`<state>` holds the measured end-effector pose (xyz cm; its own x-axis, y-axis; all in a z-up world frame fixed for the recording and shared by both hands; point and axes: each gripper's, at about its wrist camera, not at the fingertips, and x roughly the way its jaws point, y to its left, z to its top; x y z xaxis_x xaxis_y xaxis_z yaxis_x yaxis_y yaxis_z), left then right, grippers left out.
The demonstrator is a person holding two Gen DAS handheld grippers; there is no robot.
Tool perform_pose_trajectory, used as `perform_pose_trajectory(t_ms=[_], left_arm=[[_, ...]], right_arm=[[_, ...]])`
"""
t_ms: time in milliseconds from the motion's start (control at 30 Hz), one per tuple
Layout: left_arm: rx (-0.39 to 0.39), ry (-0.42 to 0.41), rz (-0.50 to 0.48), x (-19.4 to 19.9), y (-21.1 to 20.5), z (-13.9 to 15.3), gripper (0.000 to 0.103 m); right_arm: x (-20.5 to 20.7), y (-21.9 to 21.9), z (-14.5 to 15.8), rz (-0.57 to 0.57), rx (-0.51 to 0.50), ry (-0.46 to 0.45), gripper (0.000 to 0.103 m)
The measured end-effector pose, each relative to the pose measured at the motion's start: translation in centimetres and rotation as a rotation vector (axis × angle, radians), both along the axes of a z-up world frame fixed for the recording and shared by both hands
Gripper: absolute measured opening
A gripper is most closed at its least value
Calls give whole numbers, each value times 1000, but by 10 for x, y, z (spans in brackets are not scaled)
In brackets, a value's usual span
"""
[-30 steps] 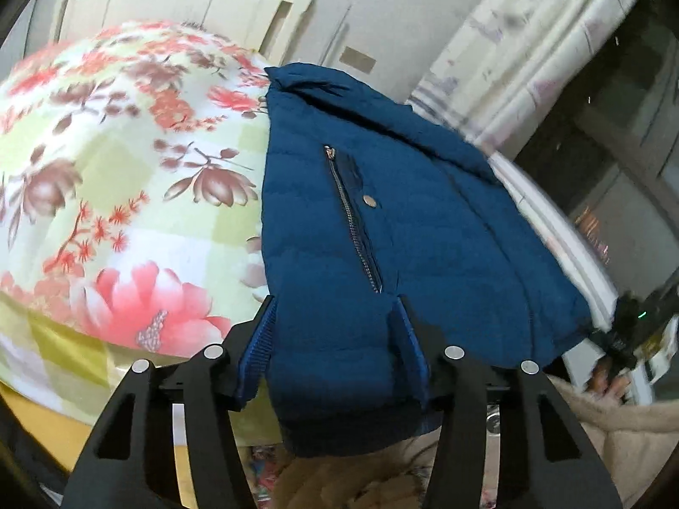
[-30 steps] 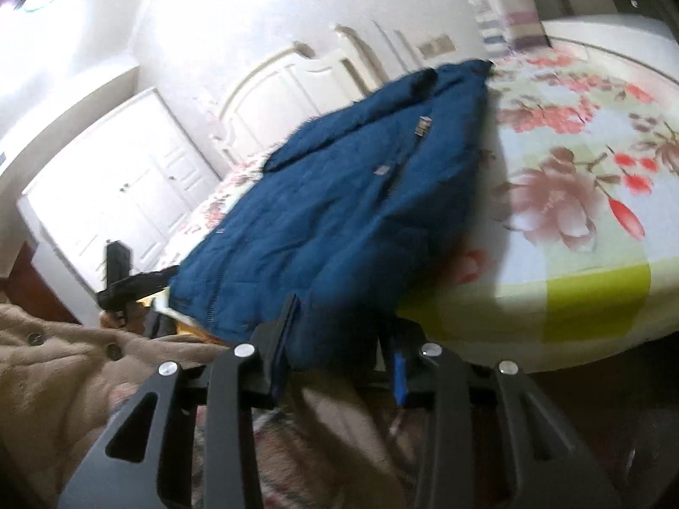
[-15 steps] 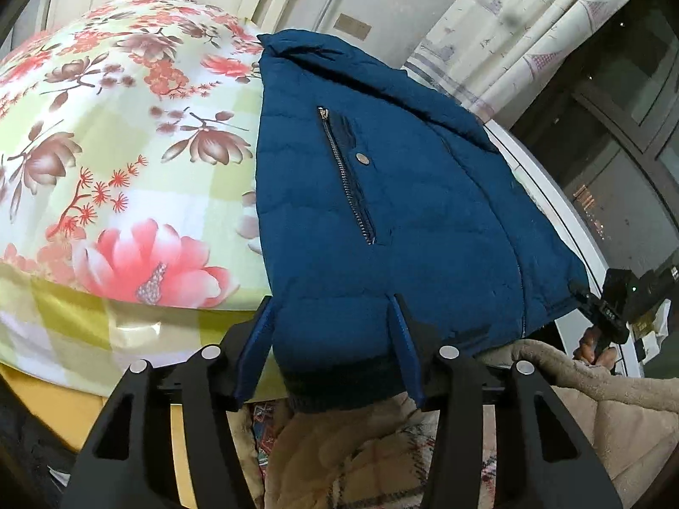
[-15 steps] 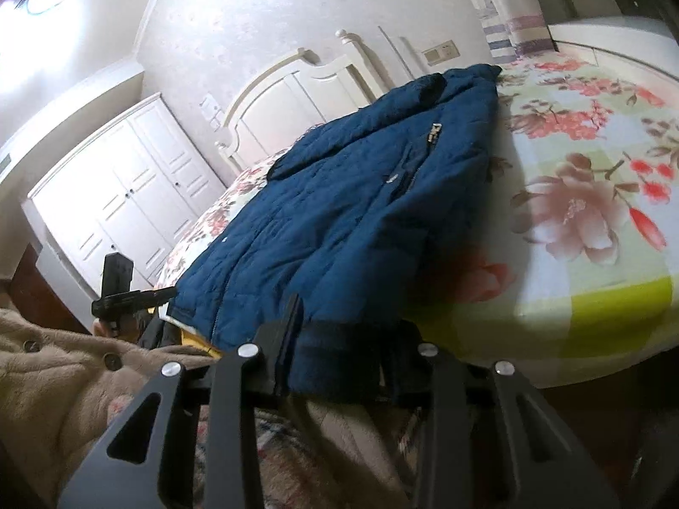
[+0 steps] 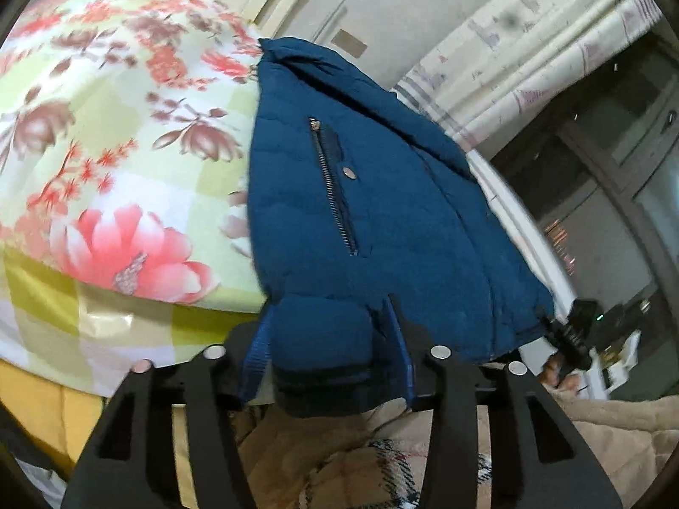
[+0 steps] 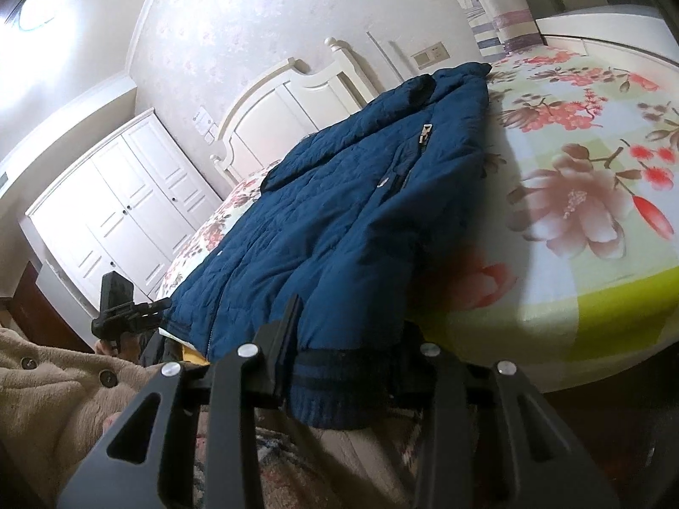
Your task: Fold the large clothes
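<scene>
The blue padded jacket (image 5: 382, 212) lies lengthwise on the floral bedspread (image 5: 106, 148), its ribbed hem hanging over the near bed edge. The left gripper (image 5: 324, 339) has just been closing, and its jaws now pinch one hem corner; the right gripper (image 6: 346, 339) clamps the other. Beyond each claw, open bedspread stretches beside the jacket, towards the white headboard (image 6: 288, 97).

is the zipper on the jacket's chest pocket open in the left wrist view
No, the silver zipper on the blue jacket runs as one closed line down the pocket, with no gap showing.
</scene>
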<state>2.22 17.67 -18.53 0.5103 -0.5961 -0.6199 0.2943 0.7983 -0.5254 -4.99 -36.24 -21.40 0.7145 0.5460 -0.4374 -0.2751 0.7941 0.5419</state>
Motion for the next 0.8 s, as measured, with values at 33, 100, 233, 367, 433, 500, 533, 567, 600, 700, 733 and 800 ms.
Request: perform_pose_trajectory(t_ms=[33, 100, 233, 367, 433, 500, 533, 567, 600, 700, 733, 800], left_arm=[[43, -12, -3, -2, -5, 2, 40], [111, -24, 5, -4, -11, 4, 34], [56, -19, 35, -5, -4, 7, 12], [-176, -110, 58, -13, 6, 36, 9], [-290, -154, 72, -14, 16, 52, 9], [-397, -195, 83, -13, 25, 68, 9], [-440, -211, 87, -13, 28, 74, 9], [-466, -227, 92, -14, 31, 79, 9], [-475, -235, 96, -16, 33, 82, 9], [-499, -236, 87, -30, 44, 87, 9], [-497, -248, 83, -40, 49, 90, 9], [-530, -269, 70, -61, 62, 94, 9]], right_arm=[[-1, 2, 1, -3, -15, -1, 35], [-2, 6, 3, -12, -59, 1, 33], [-4, 6, 4, -25, -67, 18, 18], [-12, 0, 21, -32, 36, -41, 14], [-19, 0, 47, -22, 74, -120, 14], [-22, 3, 69, -11, 95, -181, 14], [-24, 4, 78, -4, 107, -205, 14], [-26, 5, 83, 5, 113, -221, 14], [-29, 7, 89, 27, 110, -239, 14], [-49, 9, 97, 94, 52, -246, 14], [-59, 9, 100, 116, 30, -253, 14], [-78, 7, 108, 140, 20, -275, 14]])
